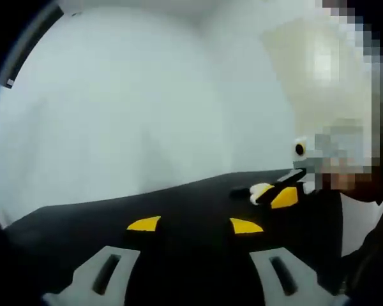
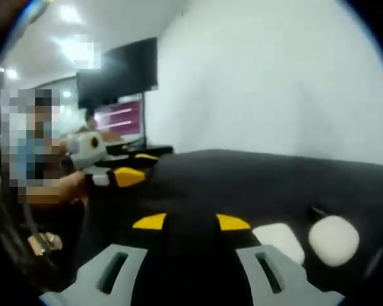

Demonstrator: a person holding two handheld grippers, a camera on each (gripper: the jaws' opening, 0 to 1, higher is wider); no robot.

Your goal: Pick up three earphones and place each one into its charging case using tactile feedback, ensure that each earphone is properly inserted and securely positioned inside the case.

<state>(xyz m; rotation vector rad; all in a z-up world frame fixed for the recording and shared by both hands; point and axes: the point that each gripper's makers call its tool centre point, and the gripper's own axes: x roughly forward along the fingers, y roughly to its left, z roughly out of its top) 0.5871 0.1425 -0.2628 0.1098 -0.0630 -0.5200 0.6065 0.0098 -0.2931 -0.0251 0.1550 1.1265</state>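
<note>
Black tabletop (image 2: 242,178) against a plain white wall (image 2: 274,76); dark monitor (image 2: 118,70) off to one side in the right gripper view.

Right gripper (image 2: 191,223): jaws parted, nothing between the yellow tips, held low over the table. Same for the left gripper (image 1: 195,224): jaws apart, empty, above bare black surface. Each shows up in the other's view, near the table's edge, with a yellow pad visible.

Two white charging cases in the right gripper view, just beyond the right jaw: a rounded one (image 2: 334,240) and a flatter squarish one (image 2: 279,241) beside it, close together, possibly touching, too blurred to call. Cannot tell whether lids are open. A thin dark sliver (image 2: 319,210) just behind them, unidentifiable. No earphone made out with confidence, and no third case.

Handling guess: earbuds light, hard, glossy, so slippery and prone to popping out of a pinch. Best taken across the stem or the flatter flanks, light squeeze, tips fully overlapping. Cases also light and likely to skate on the table when pushed into; worth bracing with the other gripper. Seat by feel, expecting a magnetic snap.

Task looks barely begun.
</note>
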